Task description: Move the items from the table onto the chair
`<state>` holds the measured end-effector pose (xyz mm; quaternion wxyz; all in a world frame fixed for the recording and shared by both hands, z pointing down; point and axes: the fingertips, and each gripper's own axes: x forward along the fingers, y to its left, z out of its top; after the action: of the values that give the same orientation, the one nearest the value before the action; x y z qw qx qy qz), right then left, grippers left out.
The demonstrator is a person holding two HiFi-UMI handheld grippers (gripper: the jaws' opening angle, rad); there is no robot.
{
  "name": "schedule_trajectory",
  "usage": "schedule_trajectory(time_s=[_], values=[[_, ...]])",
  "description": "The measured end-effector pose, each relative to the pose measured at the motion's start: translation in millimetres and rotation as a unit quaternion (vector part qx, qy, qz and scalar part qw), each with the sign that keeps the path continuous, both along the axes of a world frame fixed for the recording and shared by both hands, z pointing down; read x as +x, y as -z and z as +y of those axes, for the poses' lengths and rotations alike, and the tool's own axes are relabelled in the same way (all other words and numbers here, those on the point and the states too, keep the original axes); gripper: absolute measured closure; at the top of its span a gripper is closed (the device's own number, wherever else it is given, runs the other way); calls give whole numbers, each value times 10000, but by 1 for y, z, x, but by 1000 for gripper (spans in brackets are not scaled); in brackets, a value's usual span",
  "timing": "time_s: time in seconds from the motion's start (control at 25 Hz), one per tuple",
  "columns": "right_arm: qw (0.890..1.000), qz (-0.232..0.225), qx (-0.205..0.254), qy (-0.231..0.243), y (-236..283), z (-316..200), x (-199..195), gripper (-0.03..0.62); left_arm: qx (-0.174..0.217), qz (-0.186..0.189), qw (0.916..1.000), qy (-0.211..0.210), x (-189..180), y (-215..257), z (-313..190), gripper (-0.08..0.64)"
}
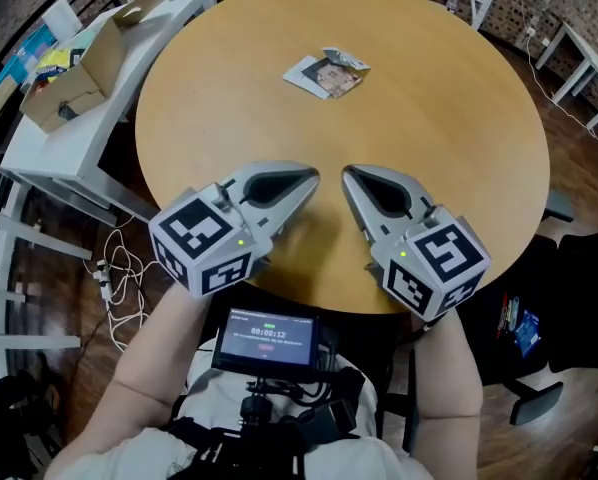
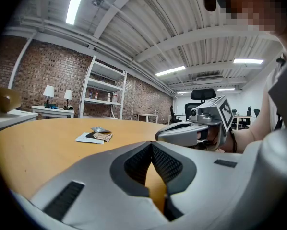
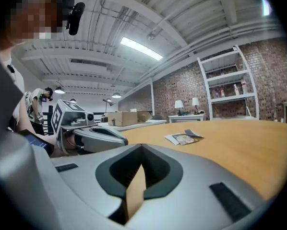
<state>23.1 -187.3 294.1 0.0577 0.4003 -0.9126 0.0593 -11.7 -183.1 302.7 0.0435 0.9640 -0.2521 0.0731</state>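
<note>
A little pile of flat packets (image 1: 327, 72) lies on the far side of the round counter (image 1: 459, 138). Well apart from it, near the front edge, the left gripper (image 1: 312, 176) and right gripper (image 1: 347, 172) are side by side. Both jaws are clenched tight on nothing.

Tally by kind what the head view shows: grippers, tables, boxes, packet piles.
Grippers: 2, the left gripper and the right gripper
Tables: 2, the round wooden table and the white side table
Boxes: 1, the cardboard box
Packet piles: 1, the pile of packets
Total: 6
</note>
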Motion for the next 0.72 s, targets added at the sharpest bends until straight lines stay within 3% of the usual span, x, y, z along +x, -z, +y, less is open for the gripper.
schedule_trajectory(time_s=[0.72], values=[[10000, 32, -6, 35, -2, 0, 0, 589, 15, 4, 10000, 11, 0, -1, -1, 555]])
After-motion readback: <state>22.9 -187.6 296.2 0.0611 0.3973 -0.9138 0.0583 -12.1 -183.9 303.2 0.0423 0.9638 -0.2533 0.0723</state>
